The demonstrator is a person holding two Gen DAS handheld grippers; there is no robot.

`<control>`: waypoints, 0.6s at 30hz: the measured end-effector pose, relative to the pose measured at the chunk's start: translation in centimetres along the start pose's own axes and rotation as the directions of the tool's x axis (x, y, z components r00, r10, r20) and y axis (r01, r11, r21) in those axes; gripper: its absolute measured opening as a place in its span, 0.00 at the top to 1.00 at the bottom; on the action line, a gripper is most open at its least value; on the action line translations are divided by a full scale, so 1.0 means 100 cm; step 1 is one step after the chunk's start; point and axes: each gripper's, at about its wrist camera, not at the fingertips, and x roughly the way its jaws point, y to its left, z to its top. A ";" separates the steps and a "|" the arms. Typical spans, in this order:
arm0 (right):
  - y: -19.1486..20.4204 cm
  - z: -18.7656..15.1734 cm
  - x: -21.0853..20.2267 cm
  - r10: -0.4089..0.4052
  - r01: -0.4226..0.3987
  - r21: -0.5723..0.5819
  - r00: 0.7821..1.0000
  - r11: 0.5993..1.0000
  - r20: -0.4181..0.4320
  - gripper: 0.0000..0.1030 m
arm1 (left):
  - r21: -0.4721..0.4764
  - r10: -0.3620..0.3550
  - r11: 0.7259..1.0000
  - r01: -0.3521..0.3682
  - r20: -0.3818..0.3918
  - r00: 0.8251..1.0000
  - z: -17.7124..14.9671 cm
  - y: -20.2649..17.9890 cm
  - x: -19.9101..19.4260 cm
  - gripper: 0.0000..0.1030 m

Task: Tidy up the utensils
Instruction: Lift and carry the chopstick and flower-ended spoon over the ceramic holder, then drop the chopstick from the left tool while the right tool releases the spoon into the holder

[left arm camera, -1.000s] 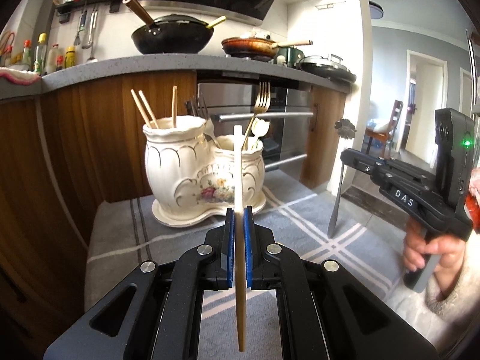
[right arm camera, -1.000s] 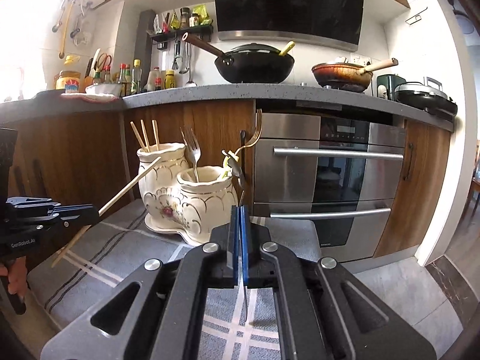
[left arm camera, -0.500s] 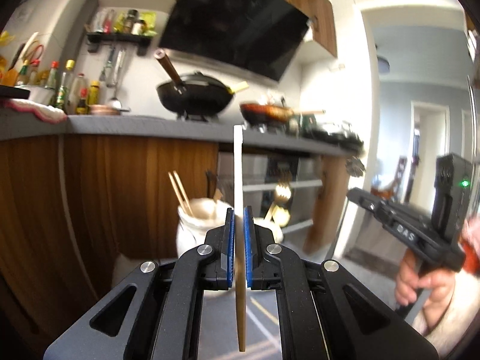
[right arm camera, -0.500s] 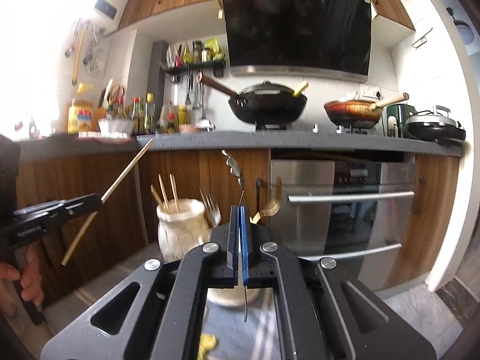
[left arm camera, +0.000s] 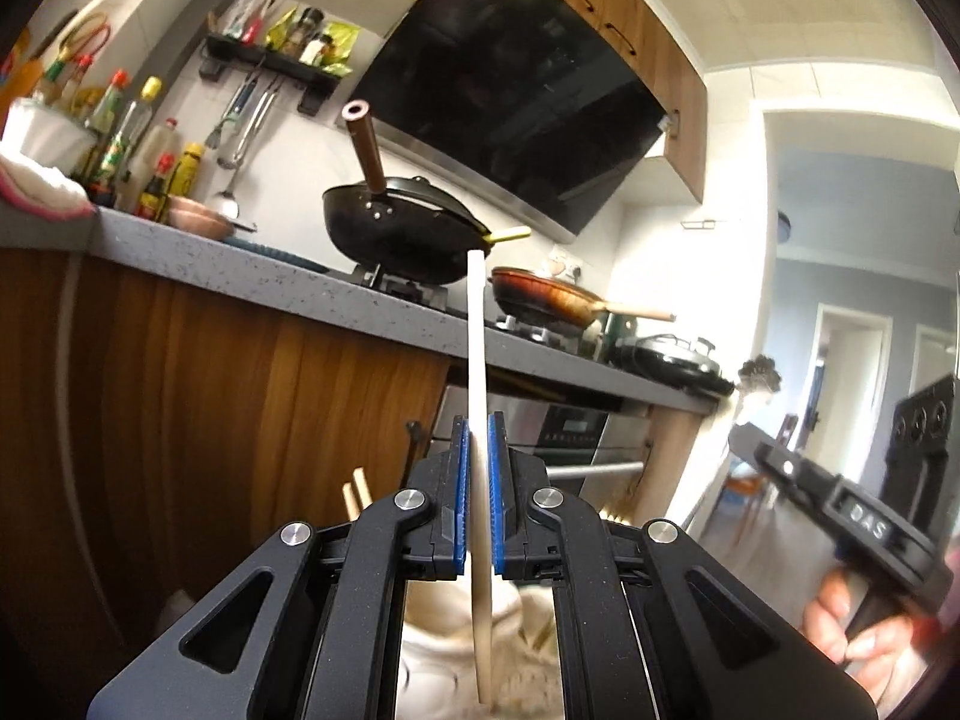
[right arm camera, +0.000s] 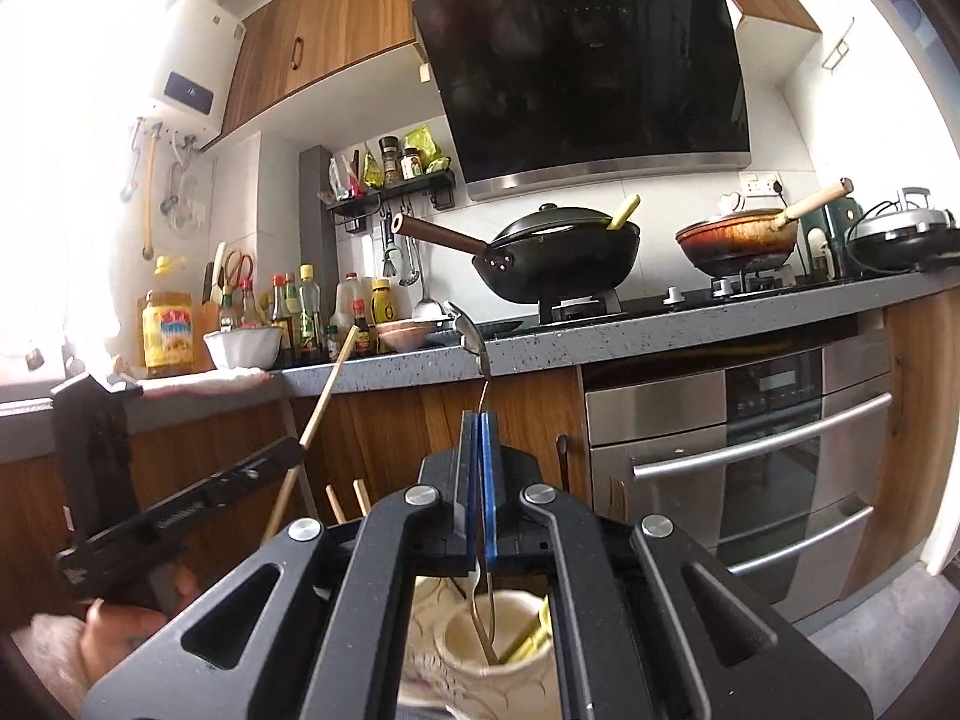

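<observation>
Running across both views is the grey speckled counter [right arm camera: 660,336] over brown wooden cabinets [left arm camera: 198,396], with a steel oven [right arm camera: 750,456] under it at the right and a black range hood [right arm camera: 588,72] above. On the counter stand a black wok [right arm camera: 558,264] with a brown handle, an orange-brown frying pan [right arm camera: 738,240] to its right, and a row of sauce bottles [right arm camera: 300,318] to its left.

Low in both views, partly hidden behind the tools, is the cream ceramic holder [right arm camera: 480,660]; its near cup holds a metal utensil and something yellow, and two wooden stick ends [right arm camera: 345,501] rise from behind the right tool's arm.

The left gripper [left arm camera: 478,498] is clamped on a pale wooden chopstick [left arm camera: 477,360], which stands nearly upright through the blue pads [left arm camera: 461,492], its top reaching up across the counter edge and its lower end hanging above the holder. In the right wrist view that chopstick leans to the right.

The right gripper [right arm camera: 478,492] is closed tight on the thin handle of a metal spoon [right arm camera: 471,339], bowl end up in front of the counter edge, handle tip hanging over the holder's near cup. A hand [left arm camera: 852,624] grips its handle.
</observation>
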 end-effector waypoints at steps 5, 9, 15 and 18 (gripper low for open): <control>-0.014 -0.012 0.021 -0.003 0.004 0.042 1.000 0.999 -0.029 0.99 | -0.029 0.006 1.000 -0.006 -0.001 1.000 -0.002 0.015 0.028 0.94; -0.018 -0.023 0.032 -0.007 0.010 0.044 0.998 0.999 -0.066 0.99 | -0.033 -0.008 0.999 0.008 -0.004 1.000 -0.007 0.023 0.041 0.94; -0.020 -0.037 0.041 -0.007 0.011 0.039 0.995 0.999 -0.104 0.99 | -0.037 -0.038 0.999 0.038 -0.017 0.999 -0.019 0.029 0.048 0.94; -0.020 -0.040 0.043 -0.008 0.012 0.035 0.994 0.999 -0.113 0.99 | -0.036 -0.048 0.998 0.047 -0.032 0.998 -0.022 0.030 0.046 0.94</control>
